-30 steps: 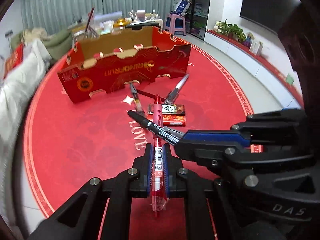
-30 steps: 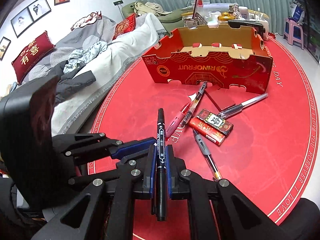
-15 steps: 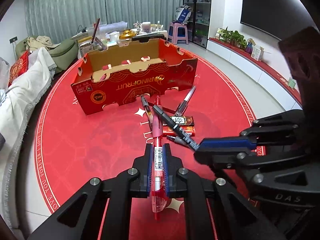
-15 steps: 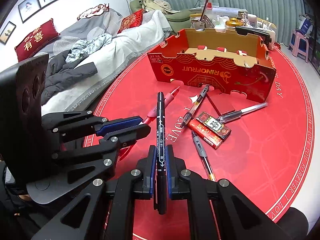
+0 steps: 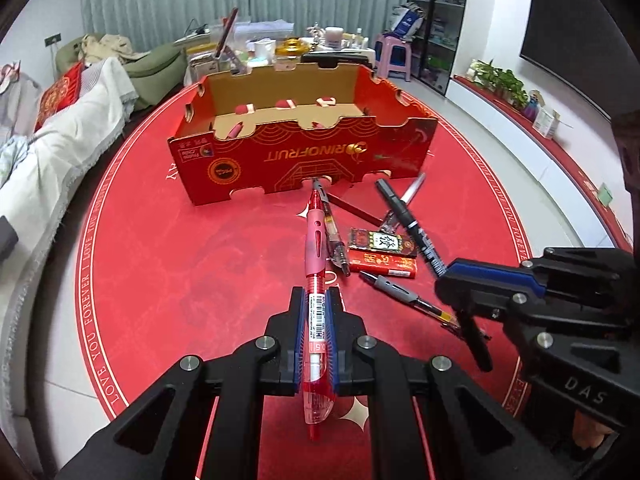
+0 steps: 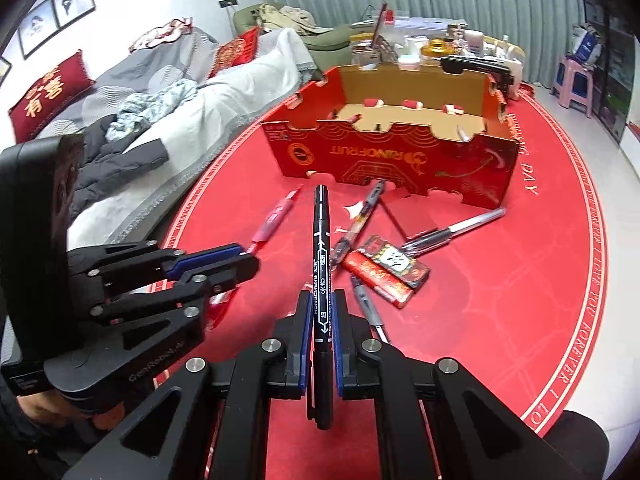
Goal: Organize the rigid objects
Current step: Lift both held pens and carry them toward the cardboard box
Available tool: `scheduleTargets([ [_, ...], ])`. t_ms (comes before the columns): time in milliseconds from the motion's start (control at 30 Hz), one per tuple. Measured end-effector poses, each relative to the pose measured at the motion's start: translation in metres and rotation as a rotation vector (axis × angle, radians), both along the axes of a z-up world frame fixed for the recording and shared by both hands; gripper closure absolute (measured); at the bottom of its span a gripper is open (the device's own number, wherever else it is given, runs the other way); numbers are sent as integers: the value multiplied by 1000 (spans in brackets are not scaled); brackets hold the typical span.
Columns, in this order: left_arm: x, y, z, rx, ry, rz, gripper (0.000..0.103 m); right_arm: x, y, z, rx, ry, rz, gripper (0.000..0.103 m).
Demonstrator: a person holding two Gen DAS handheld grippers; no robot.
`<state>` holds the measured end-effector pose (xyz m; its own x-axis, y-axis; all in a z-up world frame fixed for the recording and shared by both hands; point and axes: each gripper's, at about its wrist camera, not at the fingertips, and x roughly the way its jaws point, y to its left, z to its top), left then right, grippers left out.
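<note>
My left gripper is shut on a red pen that points toward the open red cardboard box on the red round mat. My right gripper is shut on a black marker, also aimed at the box. In the left wrist view the right gripper is at the right with the marker slanting up-left. In the right wrist view the left gripper is at the left, with the red pen sticking out ahead. Both held items hang above the mat.
Loose on the mat before the box lie two small red packets, a clear pen, a silver-tipped pen and a grey-grip pen. A sofa with bedding borders the left. A cluttered table stands behind the box.
The two grippers have drawn apart: the black marker no longer crosses over the red pen. In the left wrist view the box has shifted toward the centre.
</note>
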<state>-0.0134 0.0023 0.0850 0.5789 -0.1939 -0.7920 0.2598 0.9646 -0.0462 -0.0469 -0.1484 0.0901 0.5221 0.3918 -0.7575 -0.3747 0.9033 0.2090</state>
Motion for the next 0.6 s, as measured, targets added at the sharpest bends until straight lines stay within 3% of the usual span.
scheduleTargets([
  [600, 25, -2, 17, -10, 1, 62, 93, 26, -1, 20, -30, -34, -59, 93],
])
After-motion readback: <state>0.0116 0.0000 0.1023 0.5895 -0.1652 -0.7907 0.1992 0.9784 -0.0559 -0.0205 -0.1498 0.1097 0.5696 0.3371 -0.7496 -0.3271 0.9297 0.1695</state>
